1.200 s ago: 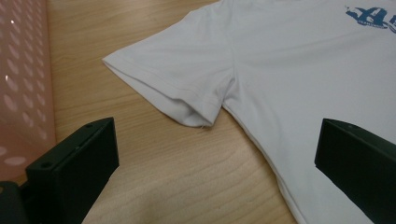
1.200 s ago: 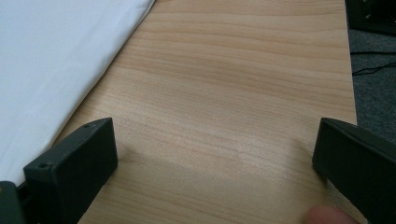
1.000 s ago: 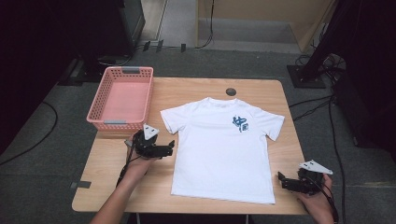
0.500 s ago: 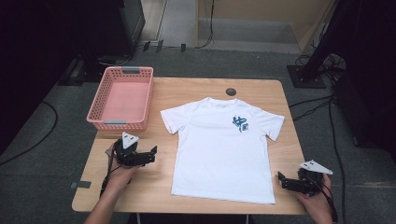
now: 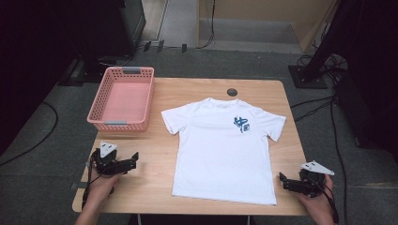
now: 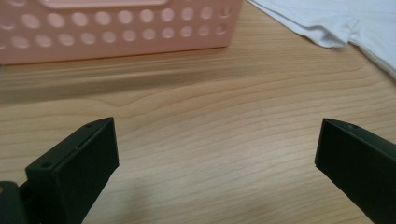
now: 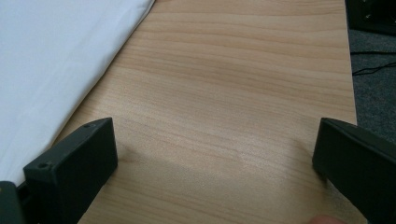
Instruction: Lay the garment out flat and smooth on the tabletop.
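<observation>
High view is showing a white T-shirt (image 5: pixel 224 149) lying spread flat, front up, in the middle of the table (image 5: pixel 155 187), its blue chest print facing the camera and its hem toward the lower edge of the frame. It looks laid out that way so its edges can be picked up cleanly, probably for folding. A pink basket (image 5: pixel 123 99) is sitting at the upper left of the table, apart from the shirt, likely waiting to take it.

Both tools are resting low at the near edge of the table. The left tool (image 5: pixel 132 161) is sitting at the lower left of the frame, well apart from the shirt's side, with its jaws spread wide and holding nothing; in the left gripper view a sleeve of the shirt is showing at the upper right, beyond the basket's wall. The right tool (image 5: pixel 284 182) is lying at the lower right, just beside the shirt's hem corner, its jaws also spread and empty, pointing toward the cloth.
</observation>
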The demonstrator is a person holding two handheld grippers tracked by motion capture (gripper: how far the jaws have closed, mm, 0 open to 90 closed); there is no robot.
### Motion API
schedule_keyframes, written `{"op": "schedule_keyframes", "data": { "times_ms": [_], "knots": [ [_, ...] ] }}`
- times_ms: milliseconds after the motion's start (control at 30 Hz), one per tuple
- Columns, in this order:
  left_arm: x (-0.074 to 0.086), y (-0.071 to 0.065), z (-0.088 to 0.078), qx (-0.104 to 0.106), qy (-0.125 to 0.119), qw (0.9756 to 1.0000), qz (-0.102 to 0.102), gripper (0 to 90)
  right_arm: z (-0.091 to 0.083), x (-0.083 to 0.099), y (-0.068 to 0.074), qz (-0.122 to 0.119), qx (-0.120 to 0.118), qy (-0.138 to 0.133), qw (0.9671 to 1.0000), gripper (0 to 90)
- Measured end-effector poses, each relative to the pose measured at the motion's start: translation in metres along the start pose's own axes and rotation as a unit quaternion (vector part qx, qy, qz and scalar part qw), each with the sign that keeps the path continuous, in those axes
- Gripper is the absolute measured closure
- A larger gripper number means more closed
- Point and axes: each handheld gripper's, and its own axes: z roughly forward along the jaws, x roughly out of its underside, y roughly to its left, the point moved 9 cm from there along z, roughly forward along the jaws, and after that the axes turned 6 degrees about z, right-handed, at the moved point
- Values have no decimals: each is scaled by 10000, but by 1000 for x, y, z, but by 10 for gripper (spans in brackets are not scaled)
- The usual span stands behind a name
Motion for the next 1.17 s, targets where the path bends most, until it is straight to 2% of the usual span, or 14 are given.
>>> {"op": "schedule_keyframes", "data": {
  "times_ms": [333,433,500,600,667,733,767,967,1167],
  "knots": [
    [25,26,-11,-226,117,9996,-150,0,0,0,0,0,1,2,10000,0],
    [34,34,-14,-365,199,9991,-118,0,0,0,0,2,2,2,10000,0],
    [41,37,-17,-353,352,9986,-189,0,0,0,0,4,9,0,10000,0],
    [45,43,-24,-497,351,9979,-205,0,0,0,0,6,12,1,10000,0],
    [50,45,-26,-557,469,9971,-233,0,0,0,0,6,12,0,10000,0],
    [55,46,-26,-658,672,9954,-196,0,0,0,0,7,13,0,10000,0],
    [56,47,-27,-708,698,9949,-166,0,0,0,0,8,14,0,10000,0],
    [58,52,-30,-842,704,9935,-301,0,0,0,0,9,14,0,10000,0],
    [61,55,-33,-857,702,9933,-318,0,0,0,-1,16,30,-3,10000,0]
  ]
}}
